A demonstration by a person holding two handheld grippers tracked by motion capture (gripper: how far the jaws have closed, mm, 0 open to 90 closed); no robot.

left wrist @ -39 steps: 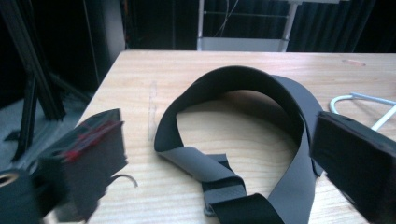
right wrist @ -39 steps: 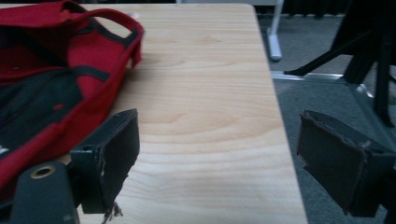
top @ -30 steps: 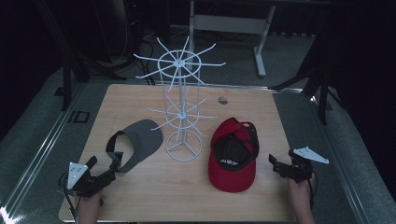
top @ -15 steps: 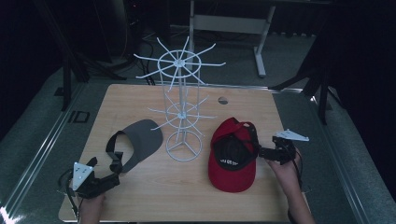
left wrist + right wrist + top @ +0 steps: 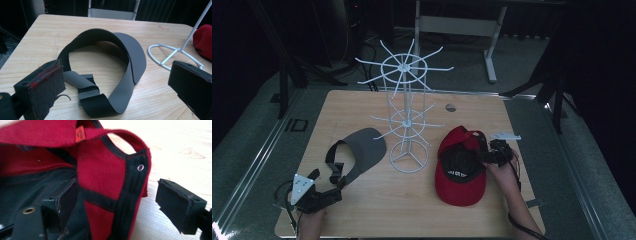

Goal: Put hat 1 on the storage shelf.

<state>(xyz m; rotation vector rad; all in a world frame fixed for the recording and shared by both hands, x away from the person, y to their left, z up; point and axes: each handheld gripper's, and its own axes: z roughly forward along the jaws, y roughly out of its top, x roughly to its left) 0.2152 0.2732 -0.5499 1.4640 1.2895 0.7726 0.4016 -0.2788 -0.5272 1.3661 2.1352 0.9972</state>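
While the right gripper (image 5: 486, 156) is brought against the back edge of the red cap (image 5: 460, 170), its jaws have just been closing a little, though they stand apart: in the right gripper view one jaw lies inside the cap on the black lining and the other outside over the bare wood, with the cap's rim wall (image 5: 130, 195) between them and not yet pinched. The cap lies upside down on the table (image 5: 362, 210), just to the right of the white wire rack (image 5: 408, 115), which is taken as the landmark.

The left gripper (image 5: 319, 192) is held in front of and to the left of the rack, its jaws spread wide with nothing between them; they have just been opening. The grey visor (image 5: 117, 62) lies just left of the rack's base ring (image 5: 165, 57), near the left jaws but untouched.

For a sound grip, the inner jaw should be seated deep enough that the stitched black seam band is caught, not the thin strap arch above the back opening. The jaws should be closed squarely across the rim, so the fabric is not bunched or slid sideways. Lifting should be withheld until both pads are judged to bear on the cloth. Once the cap is raised, the rack's arms should be approached with care, as the light rack may tip.
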